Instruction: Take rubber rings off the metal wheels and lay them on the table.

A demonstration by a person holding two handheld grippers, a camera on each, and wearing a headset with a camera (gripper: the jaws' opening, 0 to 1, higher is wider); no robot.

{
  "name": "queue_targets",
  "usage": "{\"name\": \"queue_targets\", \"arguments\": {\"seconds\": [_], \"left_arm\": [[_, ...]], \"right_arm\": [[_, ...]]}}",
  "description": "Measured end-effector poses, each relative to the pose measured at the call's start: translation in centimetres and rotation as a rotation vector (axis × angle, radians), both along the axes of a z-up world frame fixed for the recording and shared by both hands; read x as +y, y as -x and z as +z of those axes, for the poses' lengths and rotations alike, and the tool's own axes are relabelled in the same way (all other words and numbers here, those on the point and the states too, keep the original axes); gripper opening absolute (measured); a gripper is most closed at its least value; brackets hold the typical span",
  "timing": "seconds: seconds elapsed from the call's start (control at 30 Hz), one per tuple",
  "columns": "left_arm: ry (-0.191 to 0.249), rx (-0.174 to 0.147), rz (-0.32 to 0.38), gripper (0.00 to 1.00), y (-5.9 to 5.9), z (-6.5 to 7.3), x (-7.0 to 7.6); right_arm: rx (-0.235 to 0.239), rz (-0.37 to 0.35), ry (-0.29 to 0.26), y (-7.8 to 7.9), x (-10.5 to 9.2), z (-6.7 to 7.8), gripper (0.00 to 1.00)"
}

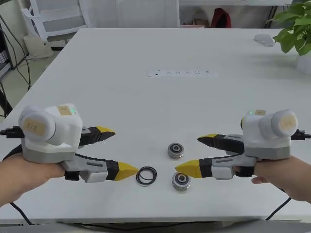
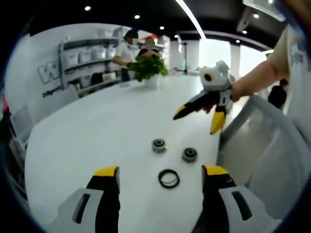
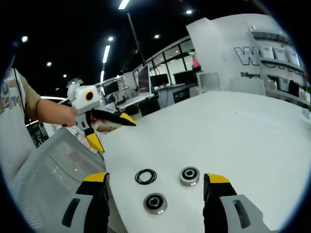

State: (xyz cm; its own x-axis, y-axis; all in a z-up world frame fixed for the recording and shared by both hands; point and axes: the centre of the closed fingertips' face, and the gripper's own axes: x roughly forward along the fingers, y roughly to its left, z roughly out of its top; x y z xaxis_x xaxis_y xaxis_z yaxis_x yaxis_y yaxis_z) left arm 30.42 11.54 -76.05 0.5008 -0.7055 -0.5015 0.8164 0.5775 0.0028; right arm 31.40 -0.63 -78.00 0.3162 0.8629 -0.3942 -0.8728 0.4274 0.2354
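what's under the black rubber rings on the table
Only bare white table: the rubber rings lie flat with tabletop showing through their middle. The two metal wheels sit apart from them. The strip of table directly beneath the rubber is covered.

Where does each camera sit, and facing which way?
Head view: on the headset, looking down at the table; left gripper and right gripper show.
Left gripper view: on that gripper, facing the right gripper; own jaws below.
Right gripper view: on that gripper, facing the left; own jaws below.
All share wheels and rubber rings.
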Motion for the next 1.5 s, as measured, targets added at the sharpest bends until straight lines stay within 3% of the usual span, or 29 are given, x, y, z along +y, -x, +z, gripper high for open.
{"name": "queue_targets", "arguments": {"seconds": [0.3, 0.8, 1.1, 1.5], "left_arm": [[-0.008, -0.01, 0.007, 0.7, 0.3, 0.0, 0.2], [-0.026, -0.021, 0.021, 0.71, 1.1, -0.2, 1.0], [-0.029, -0.013, 0.021, 0.71, 1.7, -0.4, 1.3], [-0.022, 0.002, 0.02, 0.71, 2.2, -0.3, 1.3]], "right_arm": [[-0.058, -0.003, 0.06, 0.4, -2.0, -0.5, 0.83], [-0.109, -0.054, 0.101, 0.9, -5.3, -0.9, 0.85], [-0.146, -0.038, 0.149, 1.9, -6.0, -1.1, 0.86], [-0.157, -0.052, 0.159, 1.8, -6.9, -1.0, 0.86]]}}
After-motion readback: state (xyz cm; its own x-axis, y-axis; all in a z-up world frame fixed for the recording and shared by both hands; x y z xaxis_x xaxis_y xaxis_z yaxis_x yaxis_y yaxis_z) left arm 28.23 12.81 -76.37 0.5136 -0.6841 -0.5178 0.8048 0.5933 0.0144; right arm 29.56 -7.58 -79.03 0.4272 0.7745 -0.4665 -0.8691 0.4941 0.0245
